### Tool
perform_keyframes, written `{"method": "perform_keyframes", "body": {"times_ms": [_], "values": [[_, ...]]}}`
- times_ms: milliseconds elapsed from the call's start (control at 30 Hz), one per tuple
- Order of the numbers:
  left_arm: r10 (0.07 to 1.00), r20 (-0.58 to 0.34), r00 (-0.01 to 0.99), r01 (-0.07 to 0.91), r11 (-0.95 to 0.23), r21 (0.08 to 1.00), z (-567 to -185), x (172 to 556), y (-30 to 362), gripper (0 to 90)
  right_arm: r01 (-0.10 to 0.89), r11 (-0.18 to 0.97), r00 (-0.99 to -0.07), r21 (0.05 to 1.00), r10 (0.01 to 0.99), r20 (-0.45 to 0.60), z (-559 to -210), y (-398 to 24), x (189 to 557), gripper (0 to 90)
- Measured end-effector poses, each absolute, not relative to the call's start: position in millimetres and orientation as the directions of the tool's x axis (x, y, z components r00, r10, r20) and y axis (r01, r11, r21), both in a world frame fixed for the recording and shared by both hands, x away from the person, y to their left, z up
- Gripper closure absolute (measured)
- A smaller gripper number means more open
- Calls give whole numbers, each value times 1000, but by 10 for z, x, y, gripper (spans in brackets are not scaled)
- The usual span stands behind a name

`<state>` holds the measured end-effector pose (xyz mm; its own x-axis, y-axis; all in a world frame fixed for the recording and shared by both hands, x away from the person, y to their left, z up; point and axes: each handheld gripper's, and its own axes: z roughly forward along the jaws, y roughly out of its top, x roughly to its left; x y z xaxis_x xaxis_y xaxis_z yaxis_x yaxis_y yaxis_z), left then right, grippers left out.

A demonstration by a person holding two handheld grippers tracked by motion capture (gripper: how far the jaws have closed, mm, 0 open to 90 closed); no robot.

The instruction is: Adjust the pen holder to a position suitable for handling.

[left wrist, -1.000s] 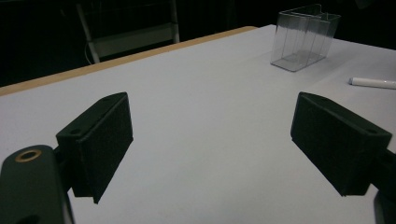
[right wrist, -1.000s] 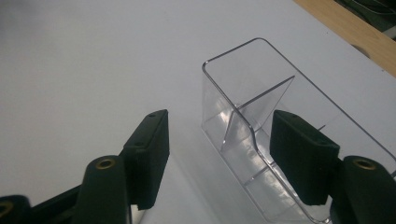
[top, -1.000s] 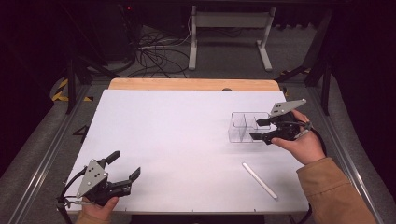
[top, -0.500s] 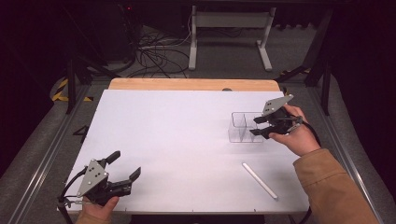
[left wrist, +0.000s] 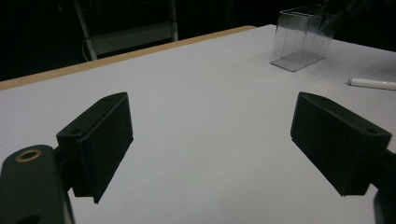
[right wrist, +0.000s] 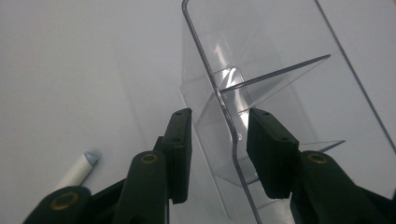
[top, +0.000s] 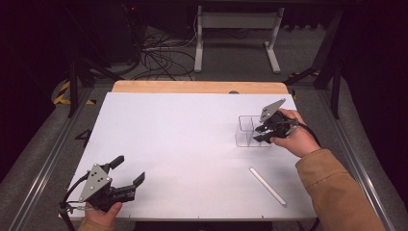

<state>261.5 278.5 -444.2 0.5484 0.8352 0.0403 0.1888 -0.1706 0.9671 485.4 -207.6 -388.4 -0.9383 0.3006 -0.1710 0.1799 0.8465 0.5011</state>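
At right of centre in the high view, the right tool (top: 260,133) has just been closing, jaws straddling the clear organizer's (top: 249,131) wall, not yet pinching. The lift remains. The left tool (top: 129,172) rests open, lower left.

The tabletop (top: 183,144) is plain white with a light wooden strip along its far edge. The divided box (top: 248,131) is clear, colourless plastic. The pen (top: 267,186) is white. Both tongs (top: 263,134) (top: 129,169) are black, topped with grey plates. The sleeve (top: 337,192) is tan.
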Motion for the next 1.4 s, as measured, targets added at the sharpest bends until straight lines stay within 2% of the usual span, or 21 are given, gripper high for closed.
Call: {"method": "perform_keyframes", "body": {"times_ms": [267,667,800,1000,1167,1400], "values": [[837,36,546,194,-168,966,-4446,2617,2780,138,186,860,-944,474,291,-157,-3942,-2026,4895,662],[837,36,546,194,-168,966,-4446,2616,2783,138,200,878,-948,434,286,-142,-4034,-1957,4943,676],[836,34,548,193,-167,967,-4445,2614,2778,138,200,882,-950,428,281,-136,-4049,-1962,4950,736],[835,36,549,192,-169,967,-4445,2614,2773,138,185,882,-952,434,270,-142,-4028,-1974,4941,761],[835,38,549,191,-169,967,-4442,2612,2767,138,179,880,-961,440,253,-115,-3993,-1976,4914,874],[835,37,548,192,-169,967,-4445,2614,2767,139,149,872,-967,466,226,-114,-3845,-1889,4840,881]]}}
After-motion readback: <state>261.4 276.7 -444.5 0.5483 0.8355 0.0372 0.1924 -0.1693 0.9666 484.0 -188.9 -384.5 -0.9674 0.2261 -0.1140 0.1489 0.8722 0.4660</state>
